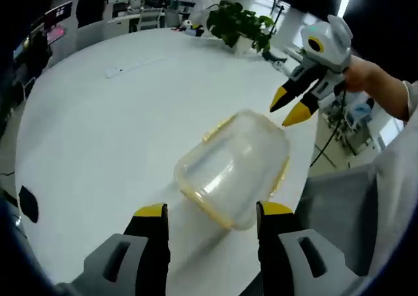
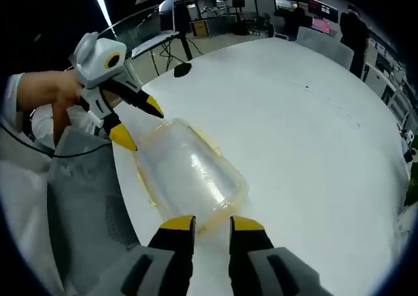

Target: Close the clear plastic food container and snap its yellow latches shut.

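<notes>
While the container [image 1: 234,168] lies on the white round surface [image 1: 98,132] near its edge, both grippers stay close to it. It is a clear plastic box with rounded corners and looks cloudy, with yellow latches [image 1: 219,127] along its rim; whether the latches are snapped cannot be told. In the left gripper view, the left gripper [image 1: 212,212] has its yellow-tipped fingers wide apart and empty, just in front of the container. The right gripper [image 1: 292,106], held by a hand [image 1: 366,77], hovers beside the far end with fingers slightly parted. In the right gripper view its fingers [image 2: 177,225] hold nothing. A plant [image 1: 238,23] stands farther away.
</notes>
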